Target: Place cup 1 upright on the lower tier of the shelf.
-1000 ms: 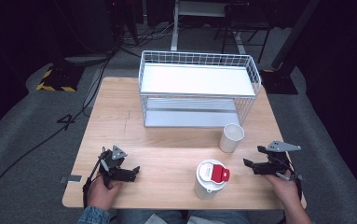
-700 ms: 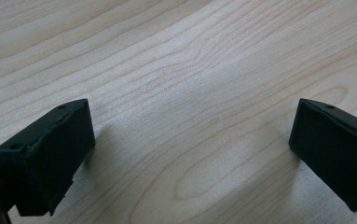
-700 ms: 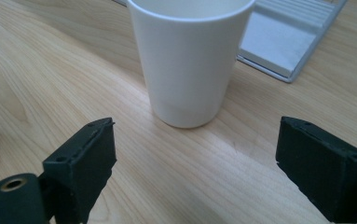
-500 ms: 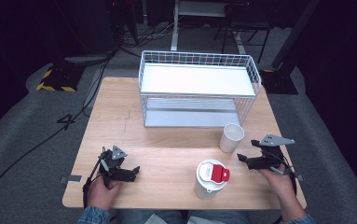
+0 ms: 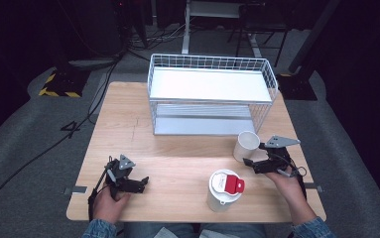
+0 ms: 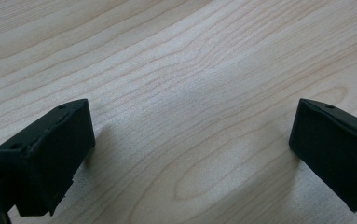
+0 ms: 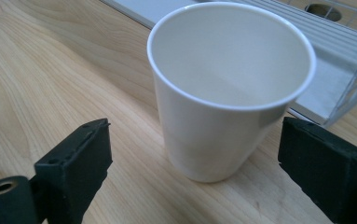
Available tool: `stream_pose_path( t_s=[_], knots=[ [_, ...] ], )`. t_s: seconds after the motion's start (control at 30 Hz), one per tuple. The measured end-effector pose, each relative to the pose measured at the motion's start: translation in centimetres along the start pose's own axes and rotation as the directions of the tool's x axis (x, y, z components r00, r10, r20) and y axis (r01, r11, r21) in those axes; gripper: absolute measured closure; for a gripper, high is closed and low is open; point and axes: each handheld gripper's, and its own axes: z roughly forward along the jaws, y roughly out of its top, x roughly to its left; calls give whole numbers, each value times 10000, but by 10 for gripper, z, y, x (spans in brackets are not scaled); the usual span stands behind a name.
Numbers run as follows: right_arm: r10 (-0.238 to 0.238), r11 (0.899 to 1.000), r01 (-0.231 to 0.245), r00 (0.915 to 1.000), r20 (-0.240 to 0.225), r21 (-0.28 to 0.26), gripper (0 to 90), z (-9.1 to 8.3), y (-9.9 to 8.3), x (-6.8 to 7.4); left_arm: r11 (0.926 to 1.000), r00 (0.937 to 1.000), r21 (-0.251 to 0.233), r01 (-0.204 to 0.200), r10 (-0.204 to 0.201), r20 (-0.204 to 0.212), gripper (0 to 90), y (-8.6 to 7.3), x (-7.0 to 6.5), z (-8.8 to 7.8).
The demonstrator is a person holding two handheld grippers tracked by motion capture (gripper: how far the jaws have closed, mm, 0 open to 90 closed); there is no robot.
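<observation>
While its jaws have just been opening, the right gripper [image 5: 251,162] faces the white cup [image 5: 246,146] at the table's [image 5: 177,148] four o'clock, not touching; the left gripper [image 5: 140,182] rests spread wide at eight o'clock.

White wire rack [image 5: 212,94], lidded white container [image 5: 223,190], wooden table [image 5: 177,163]

White and red on pale wood

White cup [image 5: 246,145], white container [image 5: 221,191] with red lid flap [image 5: 234,185], white wire rack [image 5: 210,94], light woodgrain table [image 5: 177,163], black grippers.
</observation>
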Motion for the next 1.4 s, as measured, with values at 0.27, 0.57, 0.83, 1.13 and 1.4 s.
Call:
stream_pose_path(
  t_s=[0.27,0.57,0.83,1.13,1.4],
  knots=[
    [96,9998,-99,9998,184,162,95,18,2,-6,10000,10000,0,-3,3,-2,6,0,0,0],
    [422,9987,-432,9985,363,288,102,35,0,-12,10000,10000,-3,2,-2,-2,6,0,0,0],
    [584,9980,-591,9978,317,237,125,41,-2,-13,10000,10000,0,-2,2,-1,6,0,0,0],
    [725,9973,-728,9971,224,112,166,44,-3,-14,10000,10000,1,-2,2,-3,6,0,0,0],
    [590,9982,-593,9980,216,117,229,44,-2,-12,10000,10000,1,0,0,-1,6,0,0,0]
  ],
)
